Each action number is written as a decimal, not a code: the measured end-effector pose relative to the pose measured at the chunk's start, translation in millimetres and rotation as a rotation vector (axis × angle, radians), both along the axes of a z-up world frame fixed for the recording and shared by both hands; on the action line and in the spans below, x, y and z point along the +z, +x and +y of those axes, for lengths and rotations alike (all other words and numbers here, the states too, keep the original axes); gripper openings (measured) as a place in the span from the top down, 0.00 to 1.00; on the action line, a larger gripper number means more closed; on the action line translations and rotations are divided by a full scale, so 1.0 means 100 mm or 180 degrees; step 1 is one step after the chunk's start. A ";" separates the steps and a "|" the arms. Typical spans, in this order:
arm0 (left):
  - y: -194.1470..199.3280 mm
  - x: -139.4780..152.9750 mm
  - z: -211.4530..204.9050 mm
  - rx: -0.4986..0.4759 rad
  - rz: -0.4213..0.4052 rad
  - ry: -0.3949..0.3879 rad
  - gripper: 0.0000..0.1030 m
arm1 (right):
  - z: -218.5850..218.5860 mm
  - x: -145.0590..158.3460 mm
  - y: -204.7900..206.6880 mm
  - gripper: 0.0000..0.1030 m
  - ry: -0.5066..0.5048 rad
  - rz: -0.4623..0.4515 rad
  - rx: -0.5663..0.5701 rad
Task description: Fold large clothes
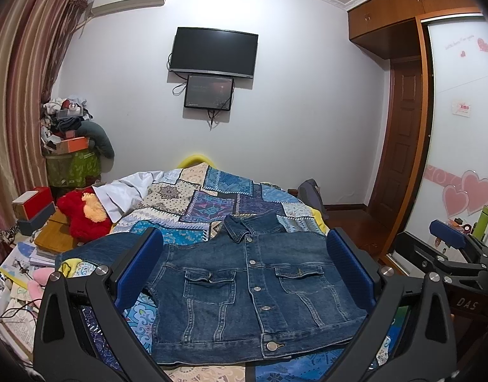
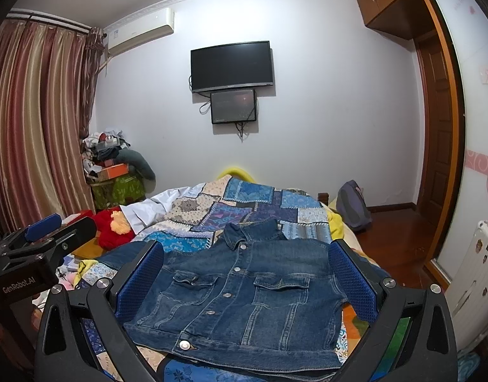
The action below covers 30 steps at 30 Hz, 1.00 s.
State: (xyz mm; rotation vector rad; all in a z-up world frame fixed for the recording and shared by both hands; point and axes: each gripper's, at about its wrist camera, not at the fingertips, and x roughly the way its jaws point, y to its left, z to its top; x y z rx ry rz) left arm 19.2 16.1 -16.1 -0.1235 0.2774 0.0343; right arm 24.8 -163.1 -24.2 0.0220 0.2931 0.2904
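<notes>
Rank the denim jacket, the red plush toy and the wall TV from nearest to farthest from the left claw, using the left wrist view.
1. denim jacket, on the bed between the open left claw fingers.
2. red plush toy, left, at the bed's edge.
3. wall TV, far wall.

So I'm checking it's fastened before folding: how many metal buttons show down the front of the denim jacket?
5 on the denim jacket: at the collar, upper chest, between the pockets, lower down, and at the hem. Pocket flaps may hide more.
</notes>
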 end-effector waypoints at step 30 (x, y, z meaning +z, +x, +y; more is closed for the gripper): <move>1.49 -1.97 2.78 0.1699 0.2058 -0.0892 0.00 | 0.87 -1.36 2.42 0.00 -0.1011 0.1245 0.0442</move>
